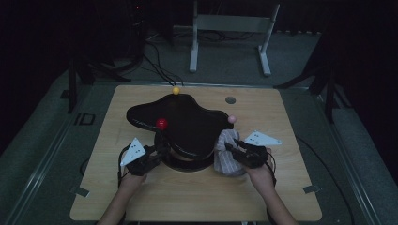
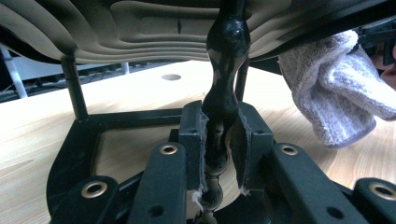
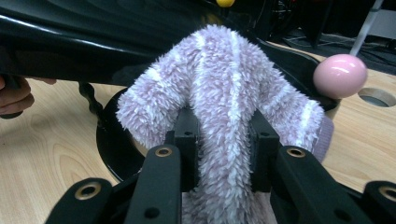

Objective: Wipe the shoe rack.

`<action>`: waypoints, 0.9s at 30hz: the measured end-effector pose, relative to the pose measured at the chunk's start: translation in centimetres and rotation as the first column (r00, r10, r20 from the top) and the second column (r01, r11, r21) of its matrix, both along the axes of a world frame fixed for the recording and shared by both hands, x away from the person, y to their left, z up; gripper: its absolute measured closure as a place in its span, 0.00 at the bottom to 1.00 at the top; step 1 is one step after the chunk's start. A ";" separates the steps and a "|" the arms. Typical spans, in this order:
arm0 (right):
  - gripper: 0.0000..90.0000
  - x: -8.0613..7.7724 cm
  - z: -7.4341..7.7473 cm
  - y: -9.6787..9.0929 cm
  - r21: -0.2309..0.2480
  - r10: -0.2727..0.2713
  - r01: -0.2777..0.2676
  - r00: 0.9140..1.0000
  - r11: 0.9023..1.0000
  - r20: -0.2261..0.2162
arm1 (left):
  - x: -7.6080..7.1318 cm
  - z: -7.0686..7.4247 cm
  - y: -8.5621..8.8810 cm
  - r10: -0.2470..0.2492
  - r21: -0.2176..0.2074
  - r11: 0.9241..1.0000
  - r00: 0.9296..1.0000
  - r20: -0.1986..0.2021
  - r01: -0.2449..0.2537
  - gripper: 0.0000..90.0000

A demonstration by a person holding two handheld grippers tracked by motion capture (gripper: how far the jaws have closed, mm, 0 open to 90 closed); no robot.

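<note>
A glossy black wavy-topped stand (image 1: pixel 180 119) sits mid-table on a round black base (image 1: pixel 187 164). Red (image 1: pixel 161 123), yellow (image 1: pixel 176 90) and pink (image 1: pixel 231 119) balls top its posts. My left gripper (image 1: pixel 157 152) is shut on a black turned post (image 2: pixel 223 88) under the top, near the base. My right gripper (image 1: pixel 233 149) is shut on a fluffy lilac cloth with white stripes (image 3: pixel 224 107), held against the stand's right edge; the cloth (image 1: pixel 227 152) hangs down to the table. The pink ball (image 3: pixel 339 75) is just right of the cloth.
The wooden table (image 1: pixel 281 187) has a round grommet hole (image 1: pixel 230 100) behind the stand. A white frame (image 1: pixel 230 28) stands on the floor beyond, with cables running to the table's far edge. The room around is dark.
</note>
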State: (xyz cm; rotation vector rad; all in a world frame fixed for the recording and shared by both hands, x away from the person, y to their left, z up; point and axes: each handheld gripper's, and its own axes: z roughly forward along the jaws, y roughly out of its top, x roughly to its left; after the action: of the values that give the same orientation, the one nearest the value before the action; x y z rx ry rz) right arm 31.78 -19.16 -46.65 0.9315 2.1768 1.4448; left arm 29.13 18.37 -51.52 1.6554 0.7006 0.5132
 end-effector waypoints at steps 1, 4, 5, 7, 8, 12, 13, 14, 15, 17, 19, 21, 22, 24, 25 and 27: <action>0.79 0.0 0.1 -0.2 0.006 -0.004 0.004 1.000 1.000 0.000 | 0.0 0.0 0.0 -0.002 0.000 1.000 1.000 0.000 0.002 0.84; 0.79 0.3 0.5 -0.8 0.006 -0.033 0.032 0.999 0.999 0.017 | 0.0 0.0 -0.1 -0.008 -0.004 1.000 1.000 0.000 0.008 0.84; 0.79 0.5 0.7 -1.1 0.010 -0.045 0.045 0.999 0.999 0.021 | 0.0 0.0 -0.1 -0.007 0.000 1.000 1.000 0.000 0.007 0.84; 0.79 0.7 1.0 -1.8 0.019 -0.066 0.066 0.997 0.998 0.030 | 0.0 0.0 -0.1 -0.007 0.001 1.000 1.000 0.000 0.007 0.84; 0.79 0.8 1.2 -2.2 0.022 -0.079 0.078 0.996 0.997 0.039 | 0.0 0.0 -0.1 -0.007 -0.002 1.000 1.000 0.002 0.007 0.84; 0.79 1.0 2.1 -3.5 0.038 -0.132 0.130 0.989 0.991 0.070 | 0.0 0.0 -0.1 0.000 0.004 1.000 1.000 0.003 0.000 0.84; 0.79 1.1 2.3 -3.9 0.045 -0.147 0.144 0.986 0.989 0.076 | 0.0 0.0 -0.2 0.001 0.004 1.000 1.000 0.003 -0.001 0.84; 0.79 1.2 2.5 -4.0 0.051 -0.152 0.148 0.985 0.988 0.077 | 0.0 0.0 -0.2 0.001 0.003 1.000 1.000 0.004 -0.001 0.84; 0.79 1.3 2.6 -4.2 0.056 -0.156 0.152 0.985 0.987 0.076 | 0.0 0.0 -0.2 0.000 0.001 1.000 1.000 0.005 0.000 0.84; 0.79 1.6 2.7 -4.2 0.073 -0.148 0.143 0.986 0.987 0.071 | 0.0 -0.1 -0.1 -0.001 -0.002 1.000 1.000 0.002 0.001 0.84; 0.79 1.8 2.5 -3.7 0.071 -0.124 0.120 0.990 0.990 0.062 | 0.0 -0.1 -0.1 -0.004 -0.003 1.000 1.000 0.003 0.004 0.84; 0.79 2.1 2.0 -2.8 0.051 -0.107 0.104 0.993 0.993 0.051 | 0.0 -0.1 -0.1 -0.006 -0.002 1.000 1.000 0.002 0.006 0.84; 0.79 2.3 1.7 -2.5 0.044 -0.101 0.099 0.994 0.994 0.043 | 0.0 0.0 -0.1 -0.006 -0.001 1.000 1.000 0.002 0.006 0.84; 0.79 2.5 1.0 -2.0 0.025 -0.095 0.094 0.995 0.995 0.028 | 0.0 -0.1 -0.1 -0.005 -0.003 1.000 1.000 0.004 0.005 0.84; 0.79 2.6 0.8 -1.9 0.015 -0.097 0.097 0.995 0.995 0.029 | 0.0 -0.1 -0.1 -0.005 -0.005 1.000 1.000 0.004 0.005 0.84; 0.79 2.9 0.4 -2.1 0.018 -0.100 0.100 0.995 0.995 0.012 | 0.0 -0.1 -0.1 -0.008 -0.005 1.000 1.000 0.005 0.008 0.84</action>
State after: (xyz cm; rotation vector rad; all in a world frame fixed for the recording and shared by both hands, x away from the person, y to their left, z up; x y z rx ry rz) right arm 34.70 -21.29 -46.27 1.0189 2.0803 1.4203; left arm 29.13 18.30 -51.63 1.6515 0.6909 0.5092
